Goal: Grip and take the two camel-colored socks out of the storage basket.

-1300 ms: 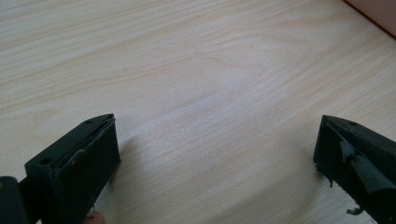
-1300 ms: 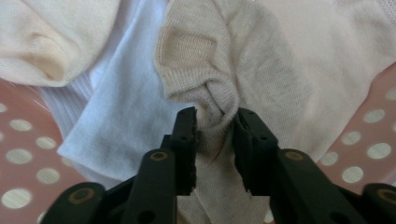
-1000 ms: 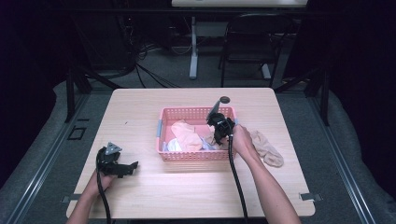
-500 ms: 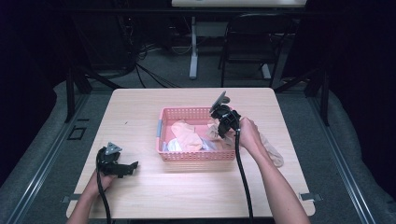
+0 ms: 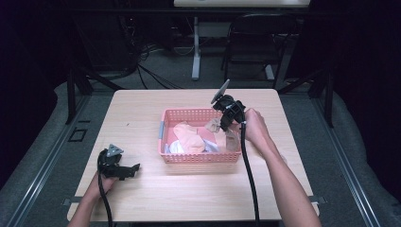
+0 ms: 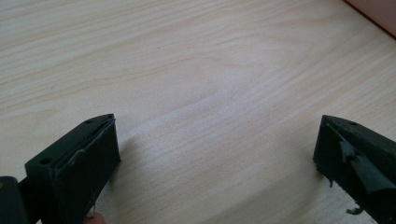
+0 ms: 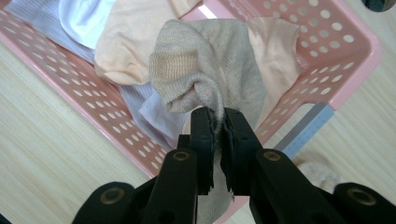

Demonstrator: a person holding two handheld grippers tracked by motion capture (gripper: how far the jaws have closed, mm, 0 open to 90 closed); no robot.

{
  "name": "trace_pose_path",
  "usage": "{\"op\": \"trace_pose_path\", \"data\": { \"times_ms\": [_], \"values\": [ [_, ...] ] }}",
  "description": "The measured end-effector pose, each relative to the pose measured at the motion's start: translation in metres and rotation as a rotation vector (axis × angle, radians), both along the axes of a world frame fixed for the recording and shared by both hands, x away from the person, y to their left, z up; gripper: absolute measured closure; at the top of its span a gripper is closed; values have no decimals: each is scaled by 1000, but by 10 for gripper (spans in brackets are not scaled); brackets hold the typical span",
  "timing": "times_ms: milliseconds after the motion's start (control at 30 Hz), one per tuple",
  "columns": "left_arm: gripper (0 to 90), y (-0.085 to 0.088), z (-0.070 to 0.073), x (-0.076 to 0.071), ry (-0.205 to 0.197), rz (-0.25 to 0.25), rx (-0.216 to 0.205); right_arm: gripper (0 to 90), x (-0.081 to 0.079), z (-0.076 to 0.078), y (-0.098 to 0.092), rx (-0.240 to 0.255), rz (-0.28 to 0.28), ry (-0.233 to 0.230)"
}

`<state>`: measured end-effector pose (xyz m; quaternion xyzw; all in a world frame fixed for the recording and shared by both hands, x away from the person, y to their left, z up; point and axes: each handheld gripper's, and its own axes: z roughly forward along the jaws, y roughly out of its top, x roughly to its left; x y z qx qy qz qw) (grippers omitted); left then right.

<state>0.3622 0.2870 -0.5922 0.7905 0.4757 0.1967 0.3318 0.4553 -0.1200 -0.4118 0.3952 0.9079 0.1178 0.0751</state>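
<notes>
Right gripper (image 7: 219, 122) clamped on beige sock (image 7: 210, 70), sock dangling over pink basket (image 7: 355, 51) at frame center in right gripper view. I judge lift in hand: raise straight until toe clears rim, keep pinch firm, avoid snagging peach cloth (image 7: 126, 42). Left gripper (image 6: 215, 154) jaws apart, nothing between, resting over bare table (image 6: 196, 70), lower left of high view.

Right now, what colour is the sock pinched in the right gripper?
Beige, a ribbed knit sock, clearest in the right gripper view, hanging above the pink basket.
</notes>
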Motion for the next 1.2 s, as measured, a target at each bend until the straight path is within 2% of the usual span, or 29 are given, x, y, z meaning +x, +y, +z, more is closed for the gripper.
{"op": "trace_pose_path", "data": {
  "times_ms": [333, 533, 733, 933, 1067, 1200],
  "values": [
    [0, 0, 0, 0, 0, 1, 1, 836, -2, 22, -1, -2, 30, -26],
    [0, 0, 0, 0, 0, 1, 1, 836, -8, 32, -11, -6, 14, -44],
    [0, 0, 0, -1, 2, 2, 1, 836, -15, 45, -33, -13, -29, -62],
    [0, 0, 0, -1, 1, -1, 3, 836, -23, 57, -69, -6, -95, -81],
    [0, 0, 0, -1, -1, -2, 3, 835, -25, 59, -92, -7, -131, -78],
    [0, 0, 0, -1, -1, -1, 3, 835, -26, 54, -114, -9, -170, -74]
  ]
}}
